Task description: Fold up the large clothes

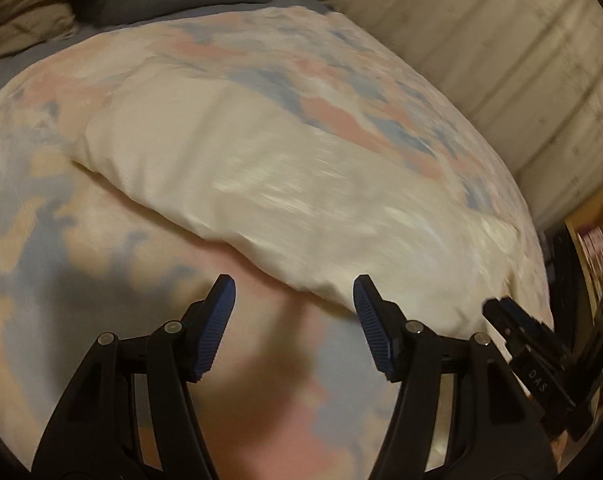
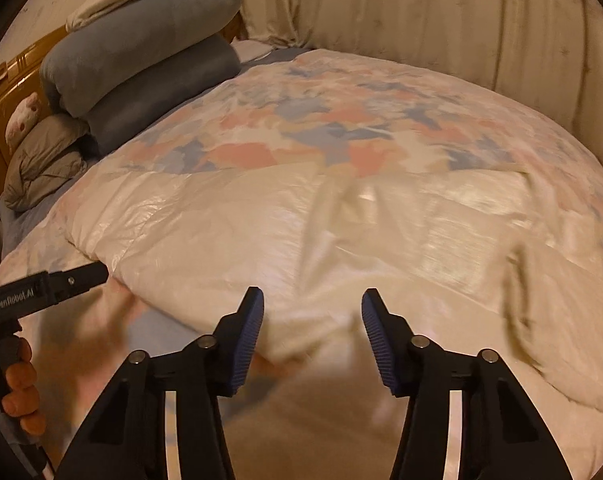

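Observation:
A large quilt point(image 1: 229, 60) with a pink, blue and cream pattern lies spread on a bed; it also shows in the right wrist view point(image 2: 321, 120). Its near part is folded over, showing the shiny cream underside point(image 1: 285, 200) point(image 2: 261, 232). My left gripper point(image 1: 293, 312) is open and empty, just above the folded edge. My right gripper point(image 2: 312, 328) is open and empty over the cream fold. The right gripper shows at the left wrist view's right edge point(image 1: 533, 344); the left gripper shows at the right wrist view's left edge point(image 2: 49, 284).
Two rolled grey-blue blankets point(image 2: 141, 52) and a beige pillow point(image 2: 41, 156) are stacked at the wooden headboard point(image 2: 1, 92). A cream curtain point(image 2: 421, 8) hangs behind the bed. A shelf point(image 1: 593, 240) stands at the right.

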Motion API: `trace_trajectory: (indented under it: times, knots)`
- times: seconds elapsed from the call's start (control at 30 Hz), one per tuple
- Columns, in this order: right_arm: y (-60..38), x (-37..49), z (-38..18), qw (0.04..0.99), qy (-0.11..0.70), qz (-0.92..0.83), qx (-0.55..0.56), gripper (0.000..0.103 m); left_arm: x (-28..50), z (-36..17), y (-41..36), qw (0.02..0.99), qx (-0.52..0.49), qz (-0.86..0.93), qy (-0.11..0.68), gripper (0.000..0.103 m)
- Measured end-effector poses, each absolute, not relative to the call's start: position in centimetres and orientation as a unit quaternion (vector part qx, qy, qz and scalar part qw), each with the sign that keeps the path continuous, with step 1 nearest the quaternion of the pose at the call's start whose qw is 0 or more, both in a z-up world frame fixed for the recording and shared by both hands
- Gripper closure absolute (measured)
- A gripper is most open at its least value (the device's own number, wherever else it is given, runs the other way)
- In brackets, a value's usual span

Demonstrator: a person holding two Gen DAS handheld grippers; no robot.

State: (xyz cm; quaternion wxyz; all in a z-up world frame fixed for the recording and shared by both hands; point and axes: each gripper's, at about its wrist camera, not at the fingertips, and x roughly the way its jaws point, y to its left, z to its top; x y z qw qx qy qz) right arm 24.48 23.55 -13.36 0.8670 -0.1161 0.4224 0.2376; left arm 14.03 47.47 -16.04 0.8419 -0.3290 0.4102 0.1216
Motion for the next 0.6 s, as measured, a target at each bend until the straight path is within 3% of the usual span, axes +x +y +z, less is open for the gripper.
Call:
trace_trajectory:
  times: [0.1,0.3,0.4,0.43,0.6]
  knots:
    - [25.9,26.2,-15.5,0.858,0.435,0.245,-0.123,0.065,14.9,-18.1,50.2,0.828,-0.350,0.136,0.416,0.044]
    - [28.5,27.8,-19.7,0.844,0.457,0.243,-0.141,0.066,16.4,-20.5,53.5,0.816,-0.405,0.135,0.390,0.047]
    - [28.5,28.2,-20.6,0.842,0.461,0.244,-0.140,0.066,17.8,-20.6,53.7,0.818,-0.391,0.167,0.388,0.078]
    - [28.7,28.5,-20.8,0.841,0.461,0.245,-0.140,0.066,18.1,-20.4,53.7,0.819,-0.385,0.177,0.386,0.095]
    - [28.6,28.7,-21.0,0.841,0.461,0.245,-0.142,0.066,18.8,-15.5,50.8,0.854,-0.298,0.213,0.369,0.102]
